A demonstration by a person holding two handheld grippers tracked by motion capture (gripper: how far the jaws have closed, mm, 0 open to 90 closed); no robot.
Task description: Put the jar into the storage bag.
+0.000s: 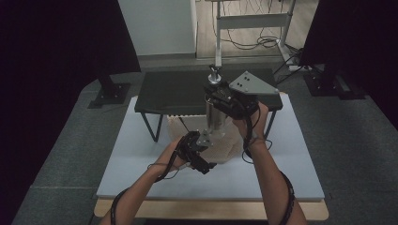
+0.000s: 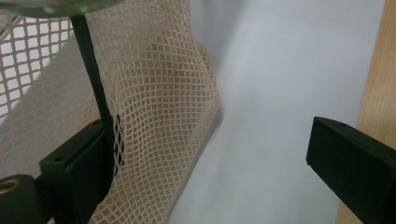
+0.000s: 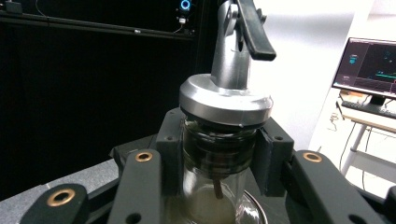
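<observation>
The right gripper (image 1: 217, 110) clamps a glass bottle (image 1: 215, 117) just below its metal cap (image 3: 226, 103); in the right gripper view both jaws press against the neck from either side. A spout with a black lever (image 3: 252, 30) rises from the cap. The bottle stands upright, held above the mesh bag (image 1: 220, 145).

The bag lies on the grey mat (image 1: 141, 159), directly in front of the small black table (image 1: 173, 91). Its beige netting (image 2: 154, 93) bunches upward under the bottle.

The left gripper (image 1: 199, 157) sits at the near-left edge of the bag. Its jaws stand wide apart: one jaw rests against the netting beside a black cord (image 2: 93, 79), the other is well clear of the bag, over the mat. Nothing is pinched between them.

The mat's near edge meets the wooden tabletop (image 2: 373, 70), on the side of the bag away from the black table.
</observation>
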